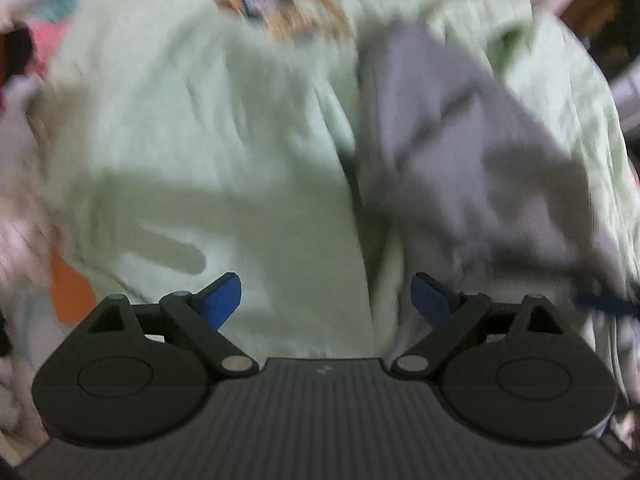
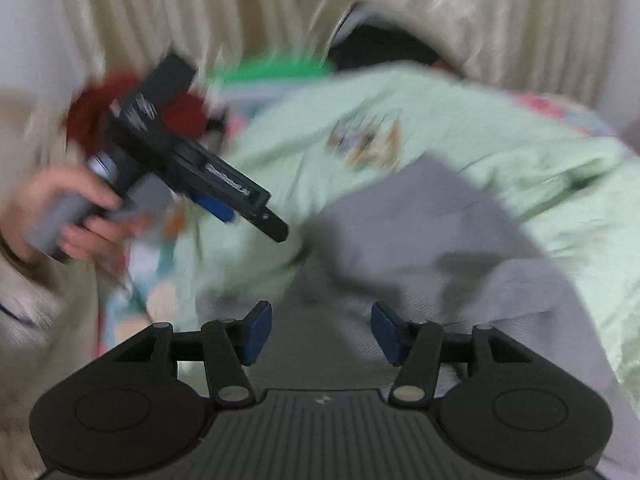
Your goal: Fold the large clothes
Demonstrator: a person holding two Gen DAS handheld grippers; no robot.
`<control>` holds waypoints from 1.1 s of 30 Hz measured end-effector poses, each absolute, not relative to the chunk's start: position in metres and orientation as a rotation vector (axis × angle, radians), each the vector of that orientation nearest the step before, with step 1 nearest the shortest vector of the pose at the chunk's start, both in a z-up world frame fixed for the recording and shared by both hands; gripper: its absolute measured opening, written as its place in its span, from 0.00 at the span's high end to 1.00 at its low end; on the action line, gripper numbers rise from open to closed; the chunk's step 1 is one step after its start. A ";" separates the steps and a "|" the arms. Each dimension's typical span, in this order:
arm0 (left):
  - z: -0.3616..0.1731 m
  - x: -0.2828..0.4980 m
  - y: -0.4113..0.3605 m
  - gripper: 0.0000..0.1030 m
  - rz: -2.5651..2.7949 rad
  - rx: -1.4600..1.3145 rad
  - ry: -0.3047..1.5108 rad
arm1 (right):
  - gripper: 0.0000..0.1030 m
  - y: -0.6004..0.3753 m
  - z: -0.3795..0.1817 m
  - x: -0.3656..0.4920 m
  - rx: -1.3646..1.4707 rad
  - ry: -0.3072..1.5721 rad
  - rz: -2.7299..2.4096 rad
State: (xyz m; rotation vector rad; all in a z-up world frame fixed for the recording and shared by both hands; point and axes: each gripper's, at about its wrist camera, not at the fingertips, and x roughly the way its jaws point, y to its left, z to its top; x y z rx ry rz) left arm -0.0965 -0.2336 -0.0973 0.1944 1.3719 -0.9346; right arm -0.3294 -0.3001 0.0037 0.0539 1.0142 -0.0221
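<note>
— Where is the clothing lying?

— A large pale green cotton garment [image 1: 208, 128] with a small orange-and-blue printed motif [image 1: 280, 4] is spreading across the scene, and a grey ribbed fabric piece [image 1: 452, 148] is lying over its right side. Both are showing blurred.

— And the left gripper [image 1: 326, 300]?

— It is hovering above the green cloth, its blue pads [image 1: 222, 300] standing wide apart with nothing between them.

— The right gripper [image 2: 322, 334]?

— Its jaws are also standing apart, empty, over the near edge of the grey piece [image 2: 420, 232]. In its view, the left gripper [image 2: 276, 228] is pointing down toward the green garment [image 2: 460, 128], a hand [image 2: 76, 208] gripping its grey handle on the left. Pale pleated curtains [image 2: 140, 20] are hanging on the far side.
</note>
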 end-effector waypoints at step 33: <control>-0.063 -0.187 -0.235 0.10 -1.789 0.412 0.953 | 0.44 -0.281 0.015 -0.424 0.017 0.876 0.093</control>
